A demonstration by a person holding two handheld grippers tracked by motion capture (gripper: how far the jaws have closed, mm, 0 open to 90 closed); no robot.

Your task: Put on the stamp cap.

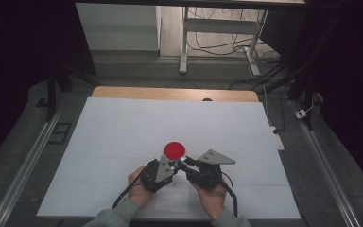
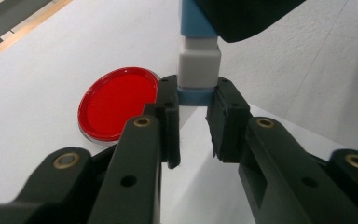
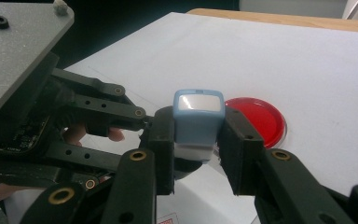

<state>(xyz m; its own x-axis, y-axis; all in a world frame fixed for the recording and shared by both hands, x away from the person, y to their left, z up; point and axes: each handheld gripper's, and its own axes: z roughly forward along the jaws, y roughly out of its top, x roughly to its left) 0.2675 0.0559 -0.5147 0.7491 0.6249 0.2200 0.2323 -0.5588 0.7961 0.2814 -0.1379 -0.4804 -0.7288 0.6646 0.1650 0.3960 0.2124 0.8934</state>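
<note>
both grippers meet near the front edge of the table (image 1: 123, 123), a little right of its middle, over the white sheet that covers it. between them is one small blue and white block (image 3: 196, 122) (looks like a stamp or capped piece, cannot tell which) held off the sheet.

right gripper (image 3: 196, 140) is clenched on the blue upper part of the block, pads pressing both sides, white face pointing at its camera. left gripper (image 2: 196, 100) is clamped on the blue bottom end of the same block, seen at its jaw tips in the left gripper view, white middle section (image 2: 199, 63) rising just above them. in the high view the left gripper (image 1: 171, 165) and right gripper (image 1: 183, 164) sit tip to tip, hands behind them toward the front edge.

red dish (image 1: 174, 150) lies flat on the sheet just beyond the jaw tips, toward the far edge, not touched by anything (clear rim, red inside).

step in hand, as i read it: two-handed grip on the block, likely to pull its two ends apart or push them together; cannot tell which from this.

next move calls for: keep both grips tight, move straight along the block's long axis, no twisting, so neither end slips from the pads. if a part comes free, the dish is the nearest place to set it or press it.
</note>
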